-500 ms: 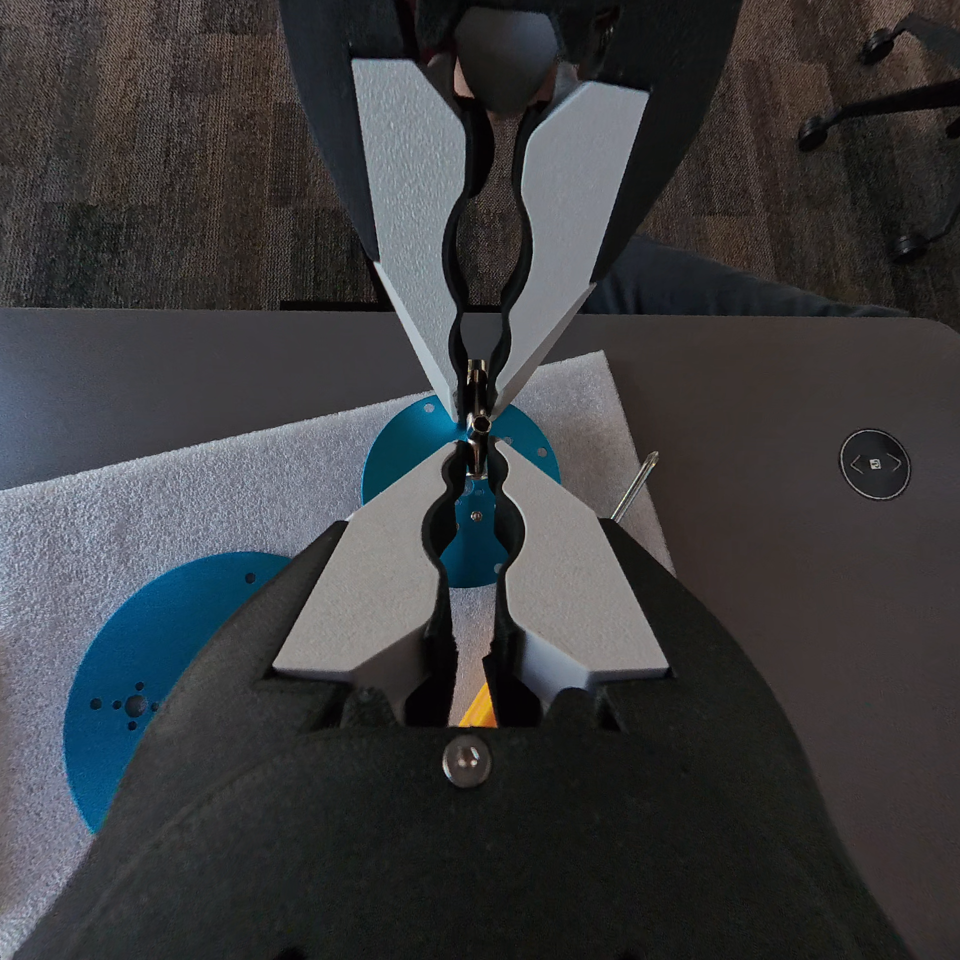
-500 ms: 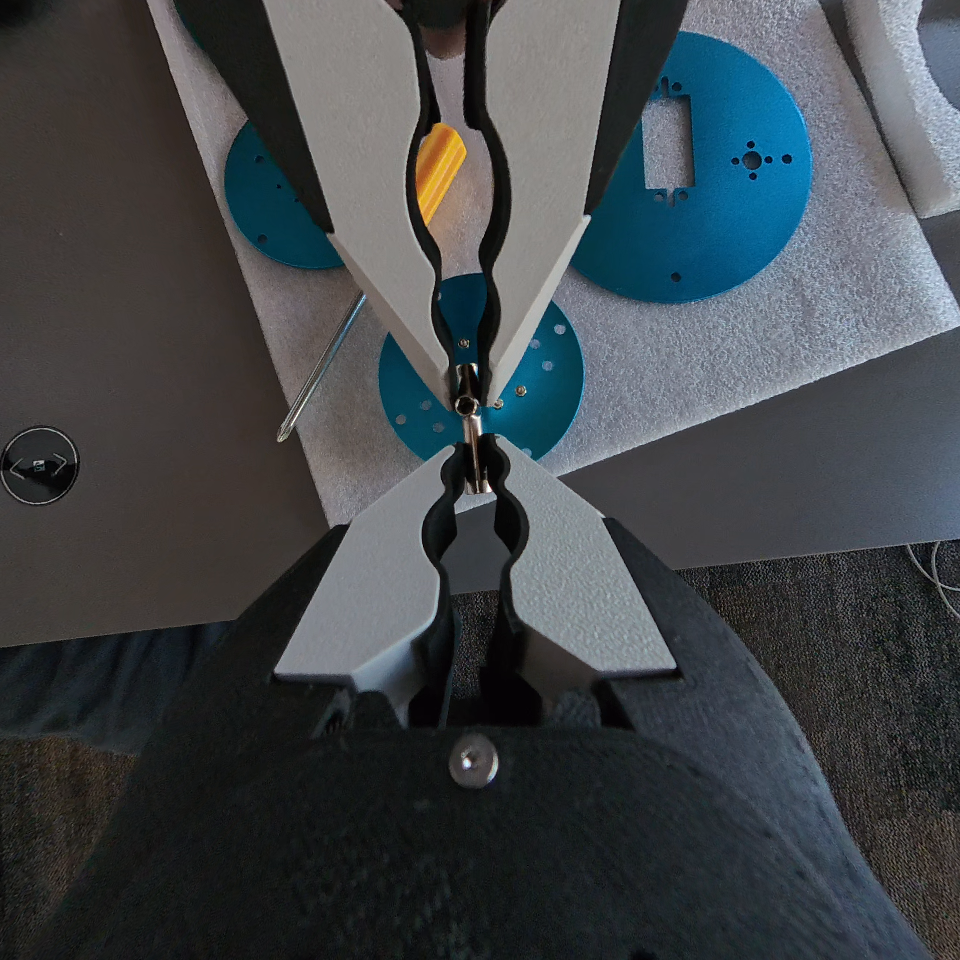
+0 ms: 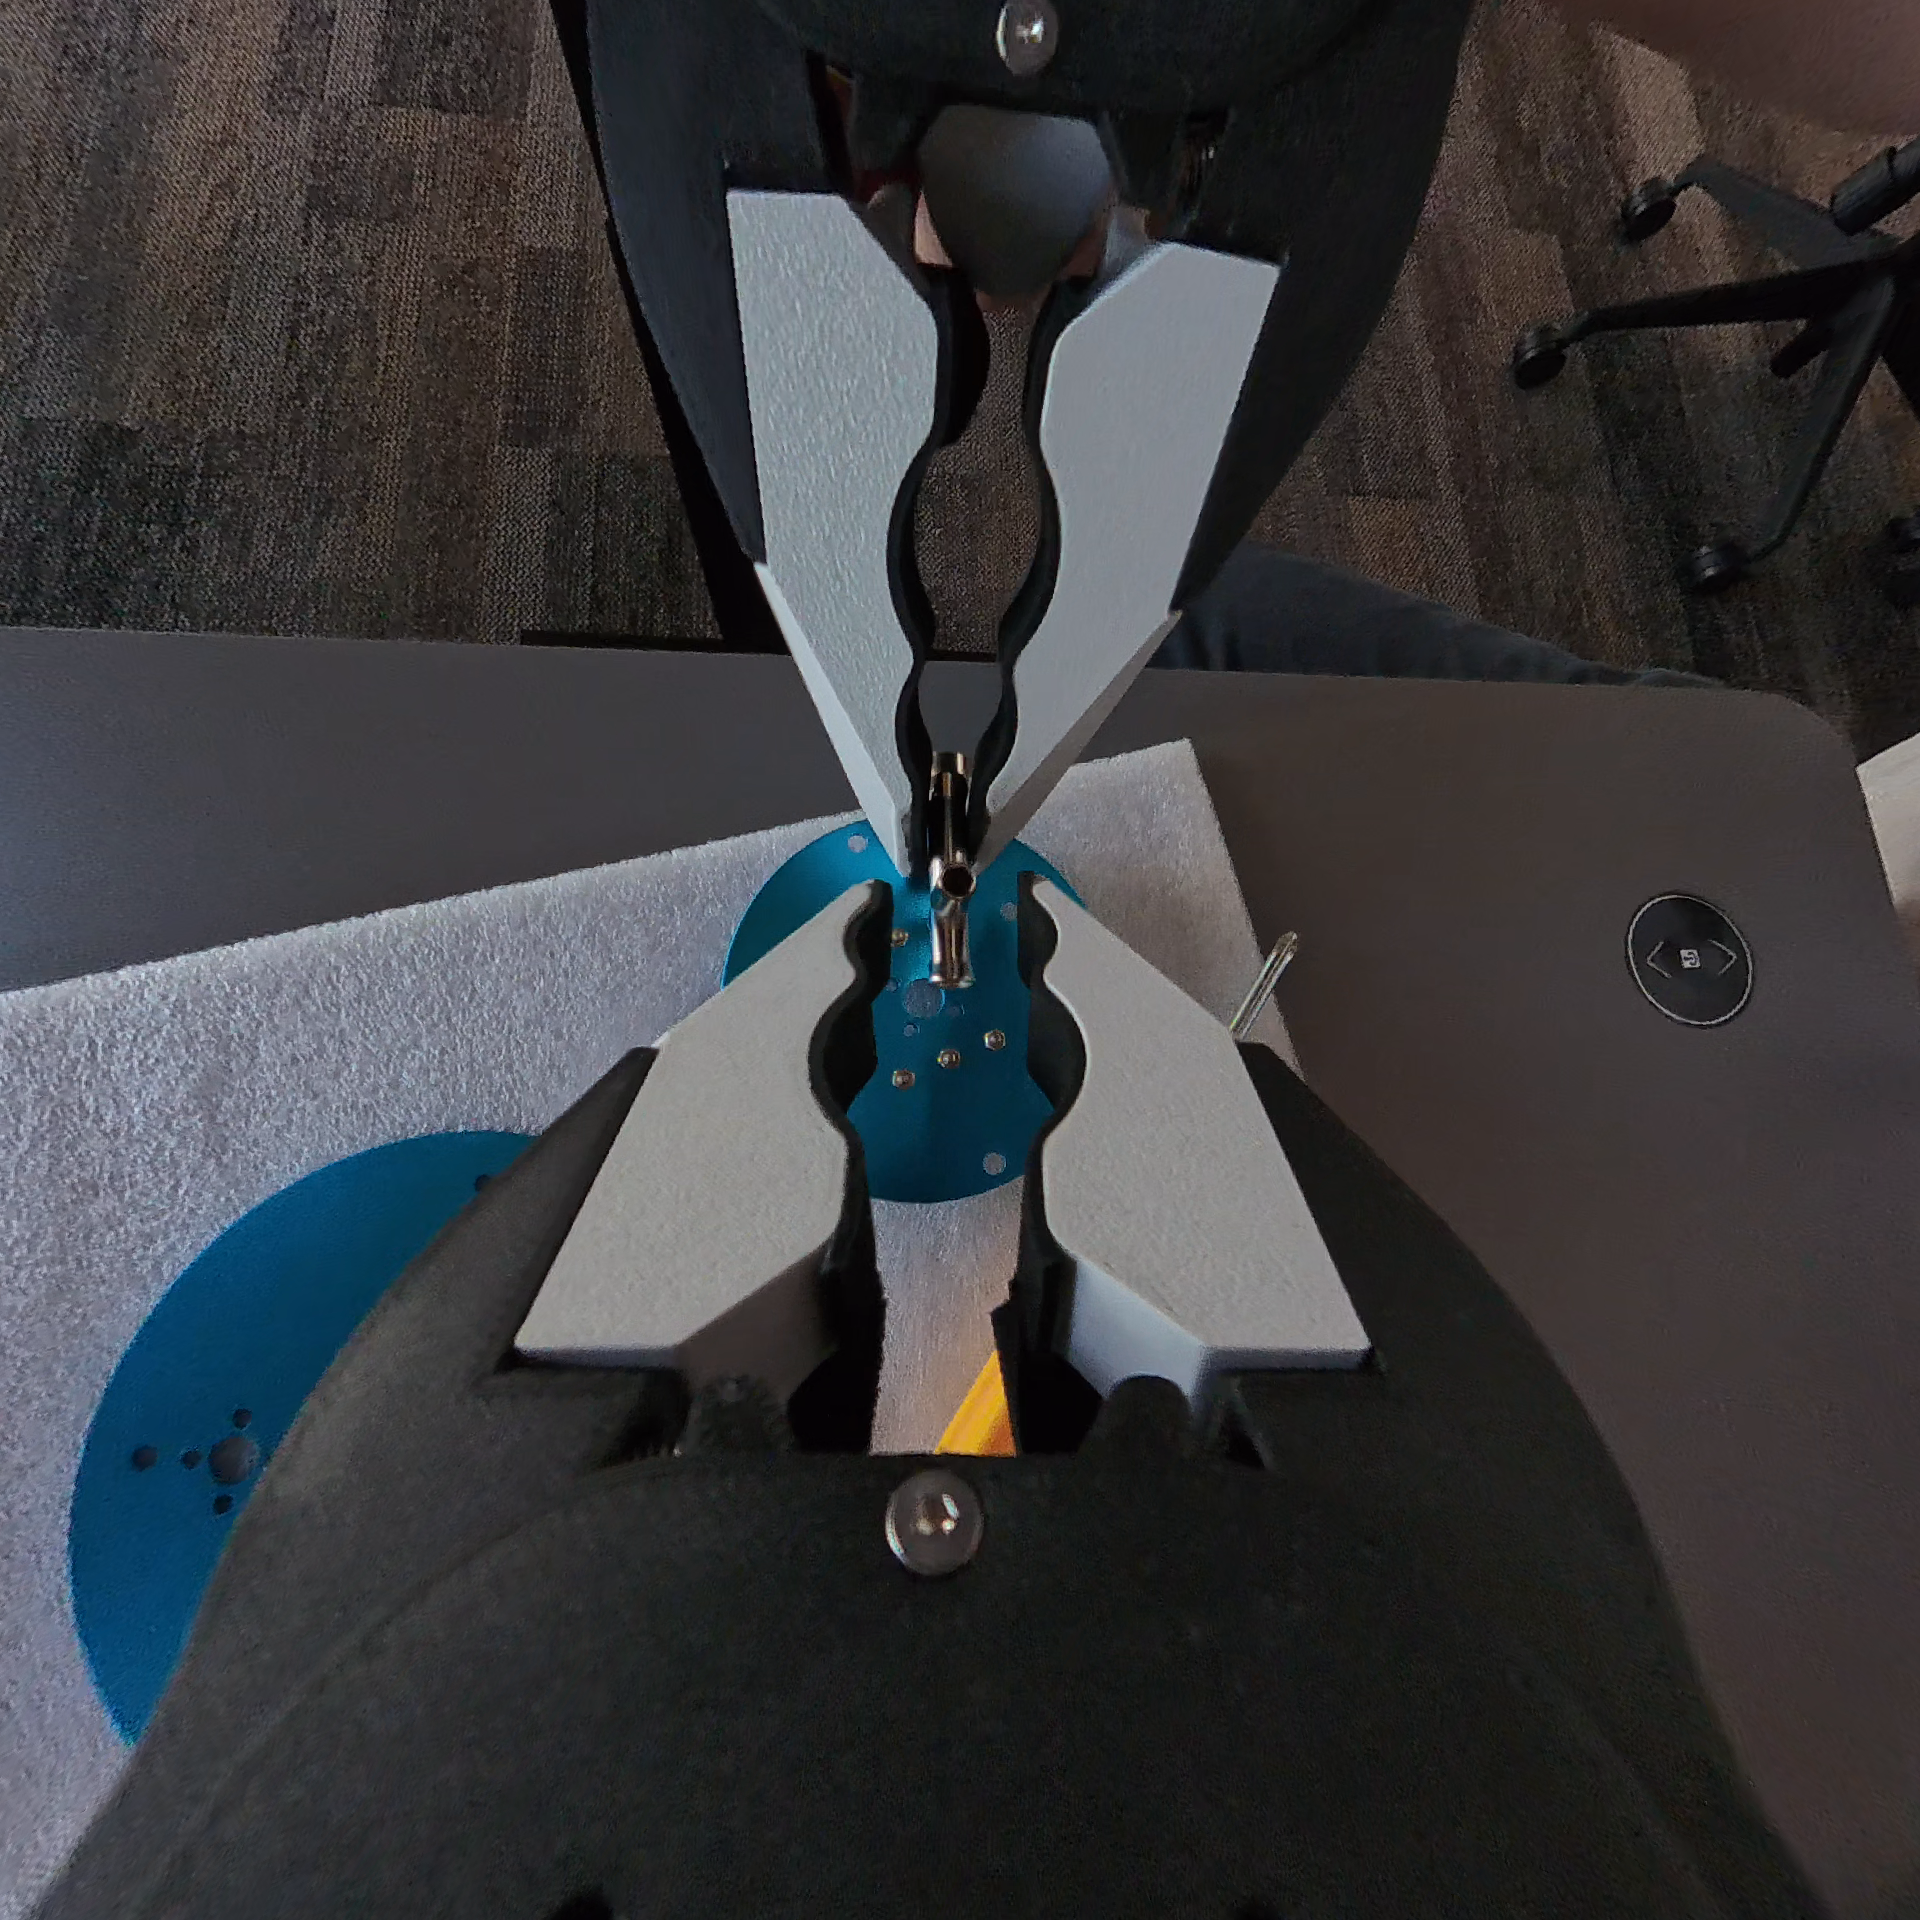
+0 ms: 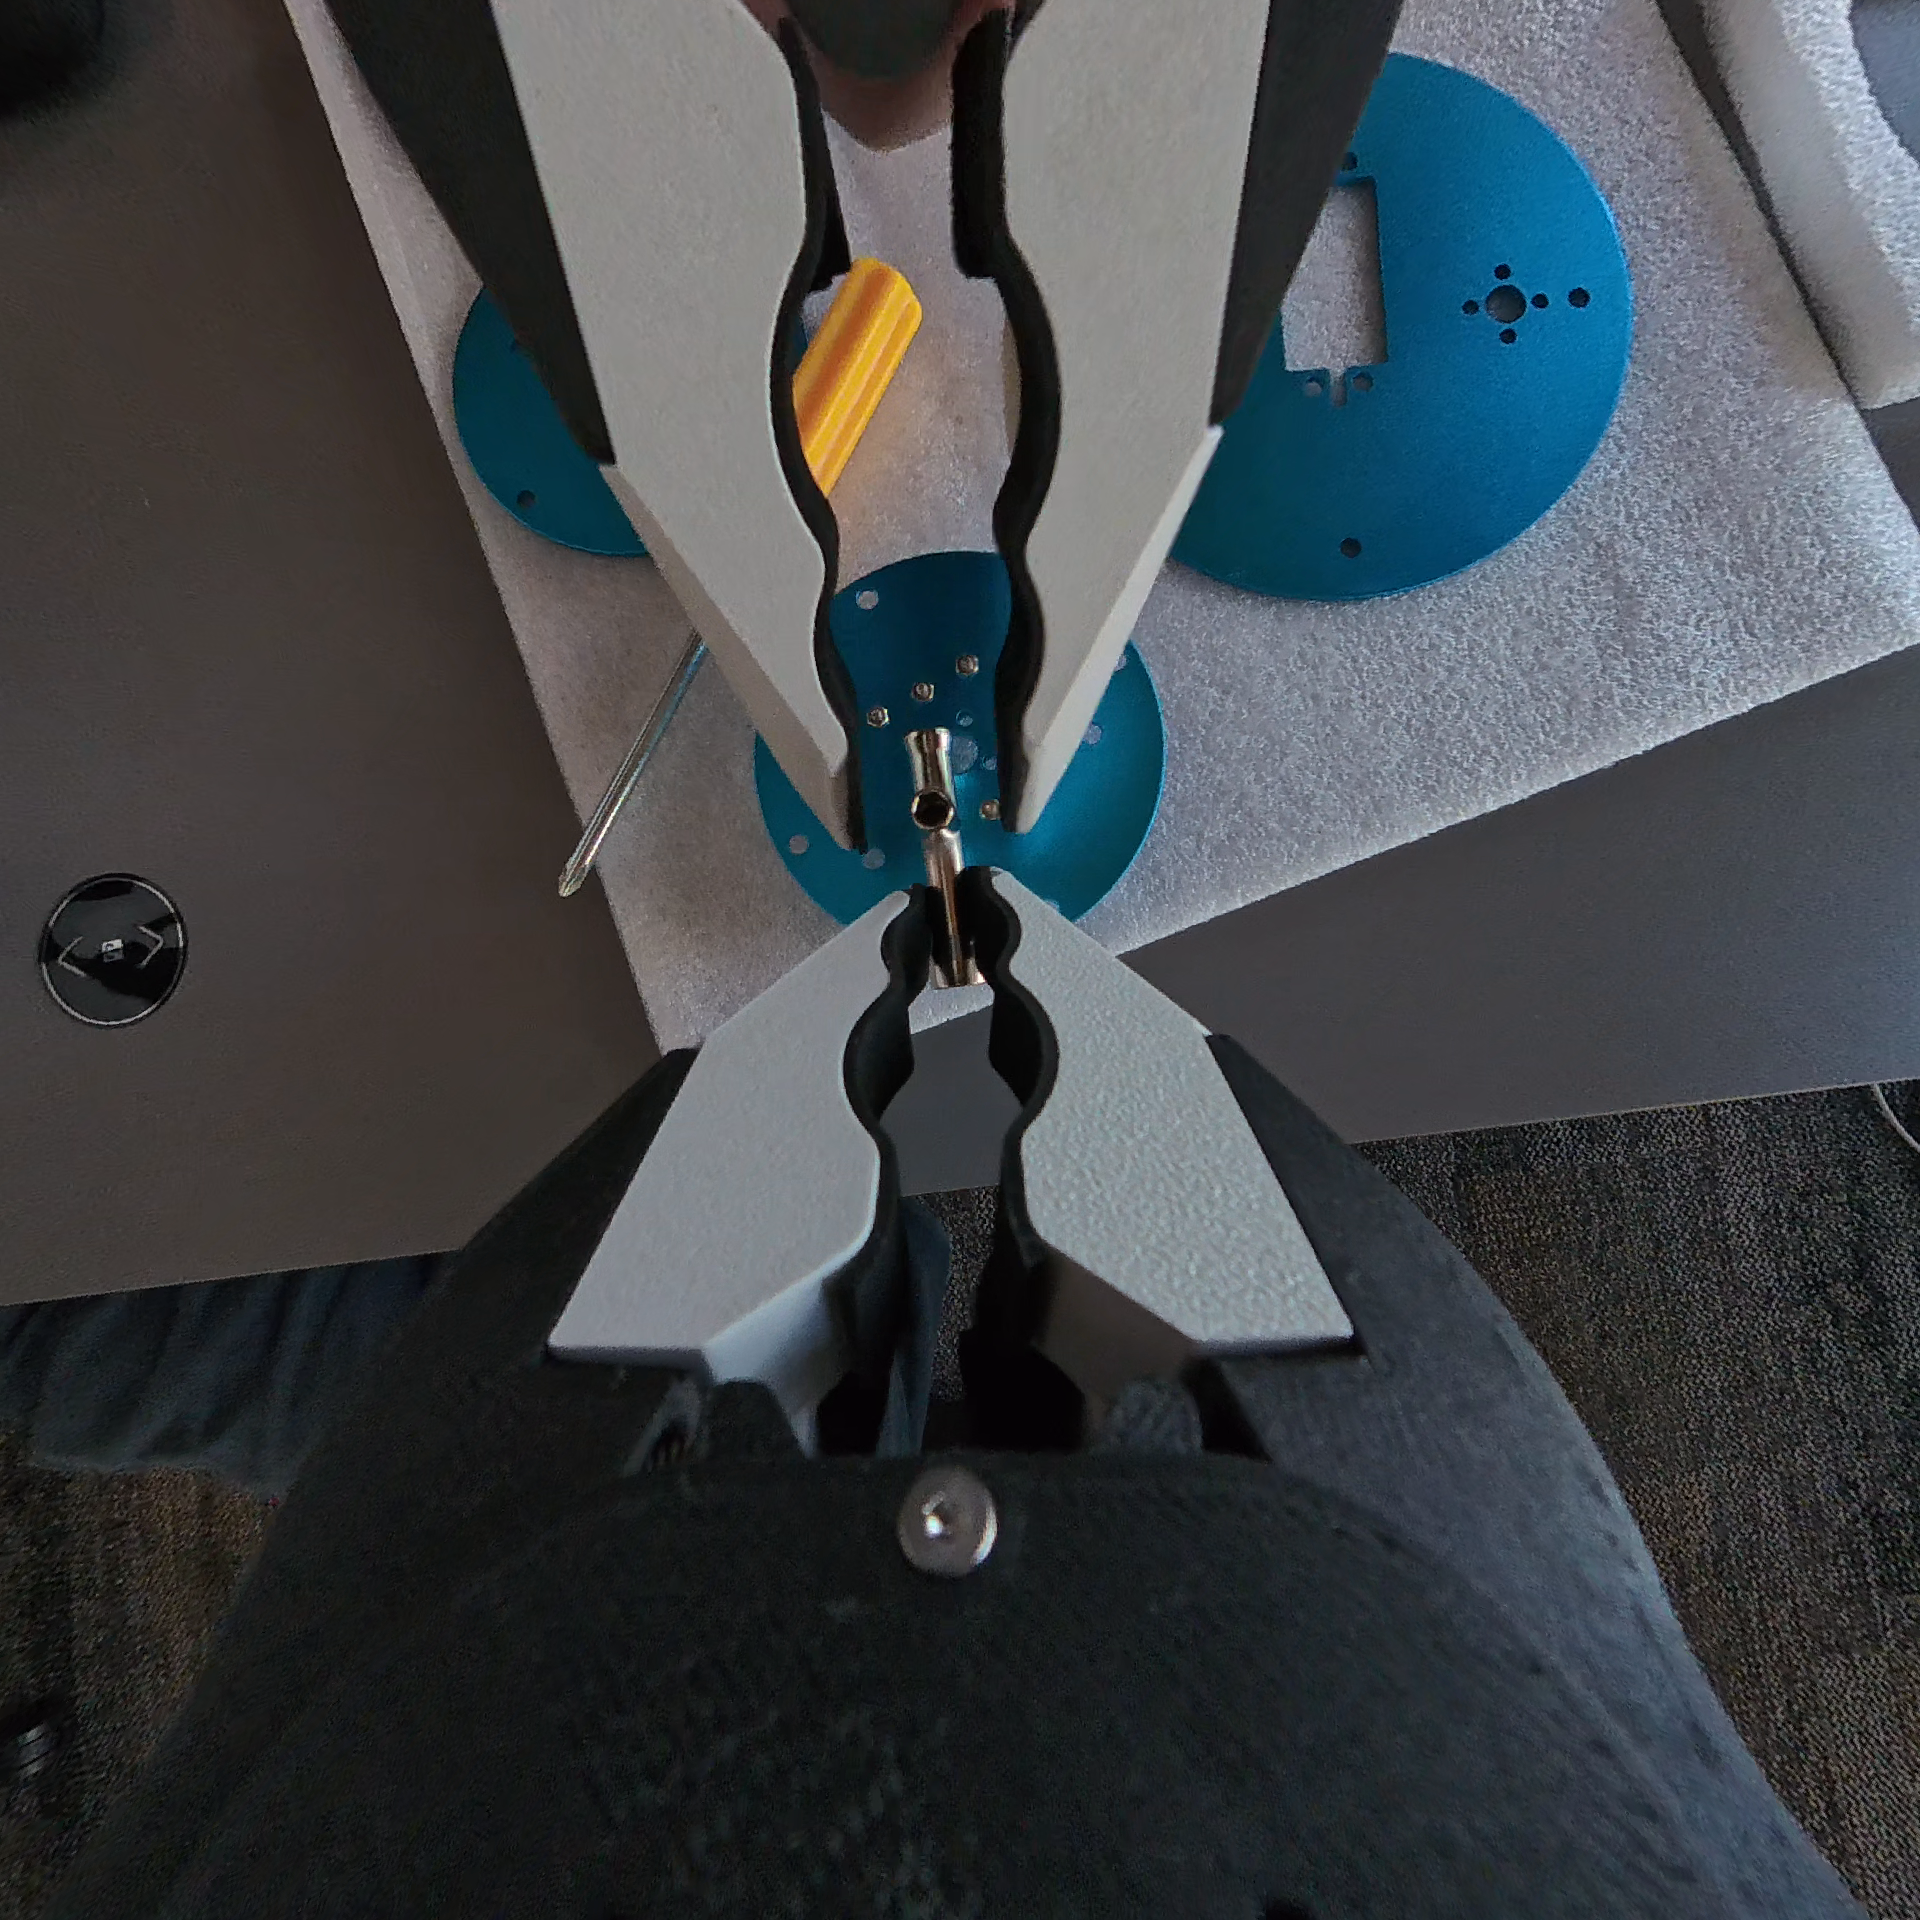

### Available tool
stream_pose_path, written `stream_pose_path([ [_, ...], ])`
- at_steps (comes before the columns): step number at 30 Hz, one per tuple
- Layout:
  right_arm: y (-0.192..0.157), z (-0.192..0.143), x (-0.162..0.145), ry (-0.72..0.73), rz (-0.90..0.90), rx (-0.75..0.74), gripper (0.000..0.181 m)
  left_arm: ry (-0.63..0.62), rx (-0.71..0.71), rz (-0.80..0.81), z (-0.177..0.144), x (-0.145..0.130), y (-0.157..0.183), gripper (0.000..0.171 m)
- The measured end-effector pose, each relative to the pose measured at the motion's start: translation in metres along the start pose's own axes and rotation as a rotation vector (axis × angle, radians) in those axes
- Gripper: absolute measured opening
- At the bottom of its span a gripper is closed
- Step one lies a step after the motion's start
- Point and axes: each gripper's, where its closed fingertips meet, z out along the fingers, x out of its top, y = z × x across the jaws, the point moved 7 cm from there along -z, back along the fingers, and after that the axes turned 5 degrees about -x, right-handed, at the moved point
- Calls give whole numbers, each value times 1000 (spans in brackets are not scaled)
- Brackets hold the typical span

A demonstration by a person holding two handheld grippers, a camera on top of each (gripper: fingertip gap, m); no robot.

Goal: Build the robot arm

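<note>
Jaws of the left gripper [image 3: 951,894] stand apart — its fingers flank a small metal fitting [image 3: 951,920] without touching it, as the left wrist view shows. That fitting is a shiny T-shaped piece of short tubes, held above a small blue disc [image 4: 1081,800] with screw holes, which lies on a white foam sheet [image 4: 1455,748] on the grey table [image 4: 260,727]. Facing it tip to tip, the right gripper [image 4: 951,888] has its jaws closed on the fitting's lower tube, pinching it between the black pads.

Going left to right in the right wrist view: a round black control button [image 4: 112,948] set in the table, a screwdriver with a yellow handle [image 4: 852,364] and thin metal shaft, a second blue disc [image 4: 530,447] partly hidden behind the left gripper — and a large blue disc [image 4: 1475,447] with a rectangular cut-out farther right.
</note>
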Motion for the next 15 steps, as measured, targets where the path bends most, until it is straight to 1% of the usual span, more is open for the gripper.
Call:
stream_pose_path([
  [2,0,0,0,3,2,1,7,-14,8,15,3,0,0,17],
  [3,0,0,0,4,5,3,7,-22,11,21,5,-2,1,9],
  [5,0,0,0,7,7,1,7,-32,35,34,7,-4,0,6],
  [7,0,0,-1,12,2,-5,7,-15,35,28,7,-5,0,5],
  [8,-1,-1,-2,16,-1,-8,11,-5,33,26,7,-6,0,5],
  [10,0,-5,-8,27,9,-34,29,5,27,23,6,-7,-1,6],
  [12,1,-11,-16,92,49,-55,31,9,28,31,6,-7,-1,6],
  [15,-3,-17,-19,241,80,-50,30,-5,33,50,6,-7,0,6],
])
